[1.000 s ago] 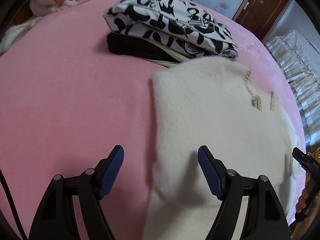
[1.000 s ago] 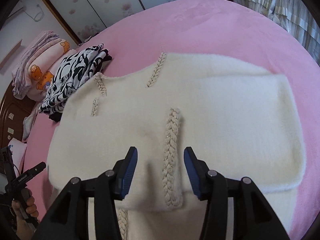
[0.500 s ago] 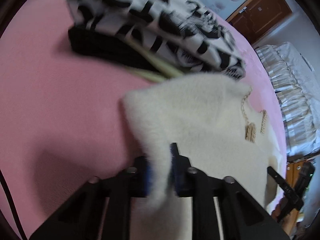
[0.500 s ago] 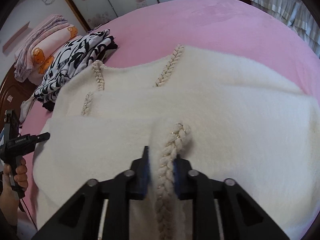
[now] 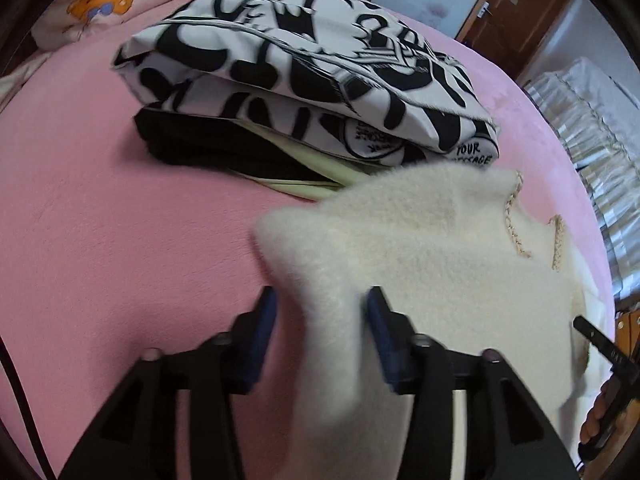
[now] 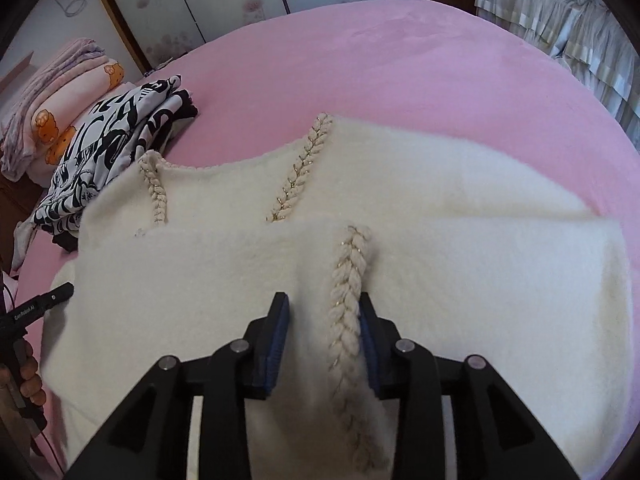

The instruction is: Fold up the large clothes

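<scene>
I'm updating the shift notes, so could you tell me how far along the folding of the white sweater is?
Done: the white sweater lies on the pink bed with its near part folded over. In hand: the left gripper and right gripper, jaws just opening, are releasing that fold. Left: further folds, perhaps stacking it by the black-and-white garment.

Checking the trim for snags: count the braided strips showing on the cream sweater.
3 on the sweater: left braid near the neckline's left end, middle braid at its right end, front braid on the folded-over layer, between the right gripper jaws. Folds may hide more.
</scene>
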A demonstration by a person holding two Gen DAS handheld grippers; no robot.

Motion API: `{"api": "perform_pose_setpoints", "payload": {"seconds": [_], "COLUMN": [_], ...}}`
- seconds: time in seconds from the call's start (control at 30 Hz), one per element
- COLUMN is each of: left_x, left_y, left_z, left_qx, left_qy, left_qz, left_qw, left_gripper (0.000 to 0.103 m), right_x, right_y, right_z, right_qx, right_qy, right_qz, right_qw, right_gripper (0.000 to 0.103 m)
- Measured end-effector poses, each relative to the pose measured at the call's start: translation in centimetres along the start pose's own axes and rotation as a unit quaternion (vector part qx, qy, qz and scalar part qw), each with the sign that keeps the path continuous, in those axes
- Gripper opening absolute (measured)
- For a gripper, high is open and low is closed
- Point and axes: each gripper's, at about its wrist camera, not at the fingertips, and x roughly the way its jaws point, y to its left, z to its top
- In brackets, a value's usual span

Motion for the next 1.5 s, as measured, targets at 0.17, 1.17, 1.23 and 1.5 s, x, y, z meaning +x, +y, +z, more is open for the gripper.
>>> {"api": "perform_pose_setpoints", "payload": {"seconds": [0.17,1.17,1.23,1.5], "left_x": [-3.7,-4.0,-5.2,-6.7], "left_y": [1.9,-0.5,-1.8,-9.5], "left_z": [-1.9,-11.9,-12.1,-12.7], "left_qx": [0.008,0.056,0.075,0.128], "left_qy": [0.002,0.004,-0.014,-0.072], "left_qz": [-0.016,0.066,0.108,0.08], "left_qw": [0.9998,0.9963,0.9912,0.9859], "left_gripper": [0.052,0.042,0.042,0.049], "right_x": [-3.7,-4.0,-5.2,-4.8], "right_y": [-1.5,-0.5,0.1,7.2], "right_z": [-3.1,-7.3,-7.5,-6.8], "right_qx": [0.002,0.039,0.037,-0.025], "right_qy": [0.001,0.003,-0.02,-0.021], "right_qz": [0.033,-0.054,-0.073,0.028], "right_qw": [0.999,0.998,0.996,0.999], "right_gripper": [0.044,0.024,0.034,0.034]}}
